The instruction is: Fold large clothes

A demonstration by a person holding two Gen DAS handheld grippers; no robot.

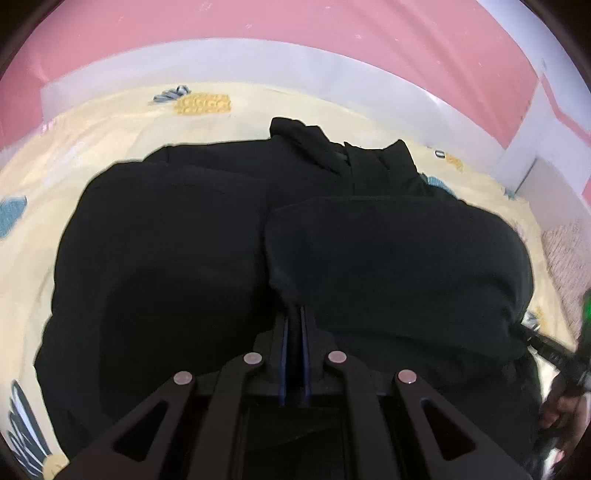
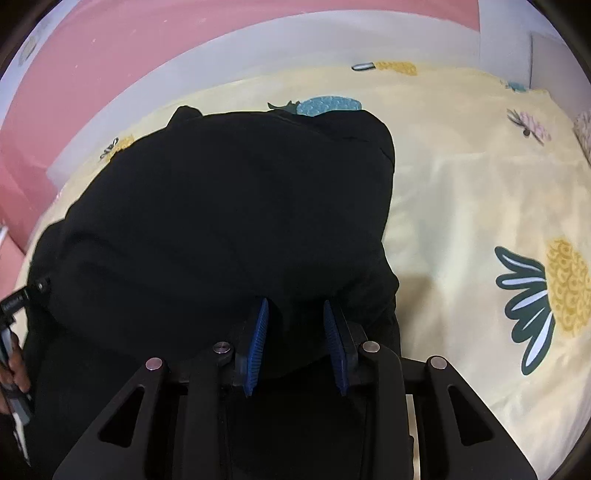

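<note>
A large black fabric garment (image 1: 192, 236) lies bunched on a bed covered with a pale yellow sheet printed with pineapples and flowers (image 2: 461, 206). It spreads over the middle of the bed, with a rumpled collar or hood end toward the far edge, where a white bed frame panel (image 1: 229, 59) meets a pink wall (image 1: 295, 22).

In the left wrist view, the left claw (image 1: 294, 314) is pinched nearly closed, its blue-padded fingers (image 1: 284, 343) clamping a fold of the black garment between them; a thick folded layer rises just right of the fingers.

In the right wrist view, the right claw (image 2: 295, 314) stands parted, its blue ribbed pads (image 2: 258, 339) set apart with a fold of the garment lying in the gap between them. Whether the pads press the cloth cannot be told.

At the left edge of the right wrist view, part of the other black tool and a hand (image 2: 16, 369) holding it show beside the garment.
</note>
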